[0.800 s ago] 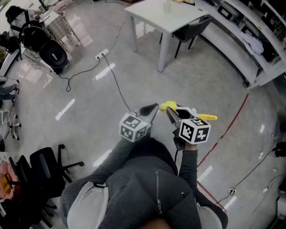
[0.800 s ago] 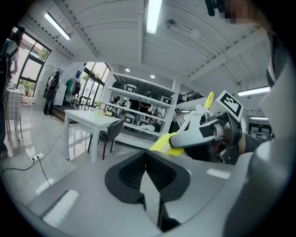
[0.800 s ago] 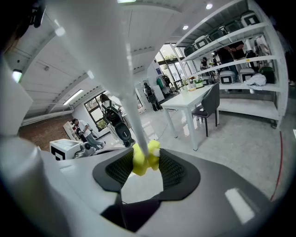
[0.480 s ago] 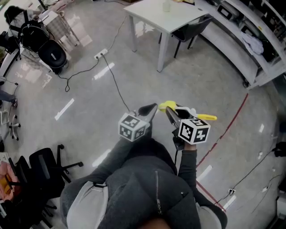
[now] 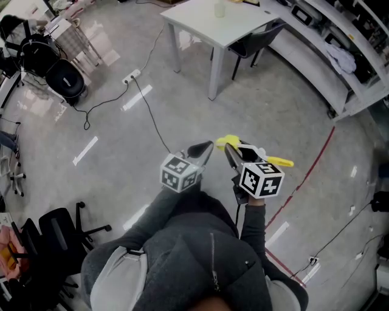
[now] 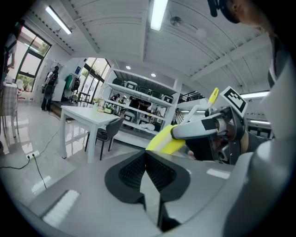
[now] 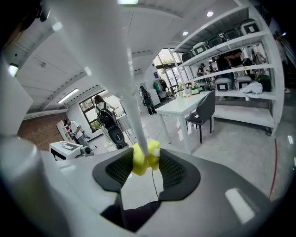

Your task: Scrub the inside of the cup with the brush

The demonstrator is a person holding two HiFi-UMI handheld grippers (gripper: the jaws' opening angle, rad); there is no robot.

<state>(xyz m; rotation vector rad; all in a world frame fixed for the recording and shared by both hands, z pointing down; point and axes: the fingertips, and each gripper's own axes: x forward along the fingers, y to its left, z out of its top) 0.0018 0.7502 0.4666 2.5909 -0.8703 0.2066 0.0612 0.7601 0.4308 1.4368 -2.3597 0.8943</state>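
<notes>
My left fingers (image 6: 132, 173) are pressed flat together with nothing between them. My right fingers (image 7: 173, 170) are clamped on the yellow part of the brush (image 7: 145, 157), whose white stem rises past the camera. The cup (image 5: 219, 9) stands well away on the white desk (image 5: 194, 24).

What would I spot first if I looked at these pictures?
Probably the yellow brush, pinched in the right claw just in front of the person's grey jacket. Beside it, the left claw is shut with nothing in it. Farther off, across the shiny floor, stands a white table with a small cup on top.
</notes>
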